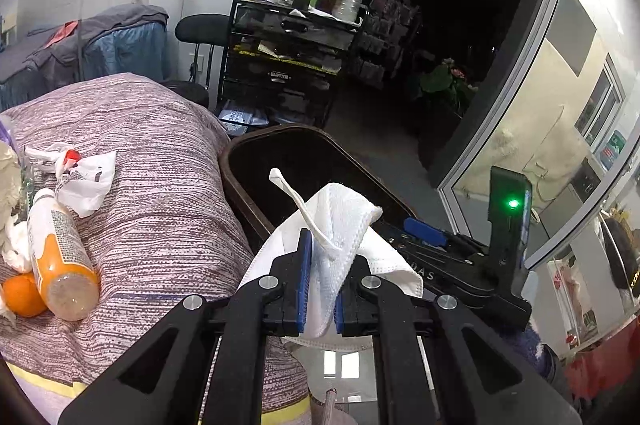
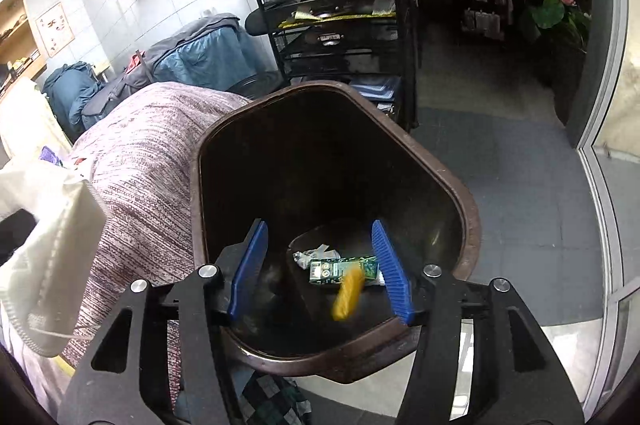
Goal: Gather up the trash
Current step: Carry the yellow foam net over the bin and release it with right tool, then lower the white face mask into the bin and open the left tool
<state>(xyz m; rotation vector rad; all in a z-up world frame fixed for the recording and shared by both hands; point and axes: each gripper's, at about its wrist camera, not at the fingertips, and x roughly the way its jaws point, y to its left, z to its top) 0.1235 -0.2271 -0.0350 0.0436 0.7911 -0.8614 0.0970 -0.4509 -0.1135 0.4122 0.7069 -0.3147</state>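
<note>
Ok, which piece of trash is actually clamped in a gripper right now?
The white face mask, pinched in the left gripper beside the bin. The yellow piece is blurred, loose between the right gripper's open pads; the bottle lies on the bed.

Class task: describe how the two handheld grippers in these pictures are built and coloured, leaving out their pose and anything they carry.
Both the left gripper and the right gripper have black angular frames with triangular cut-outs, silver round bolts and blue ribbed finger pads. The left view shows the other gripper's black body with a green light.
</note>
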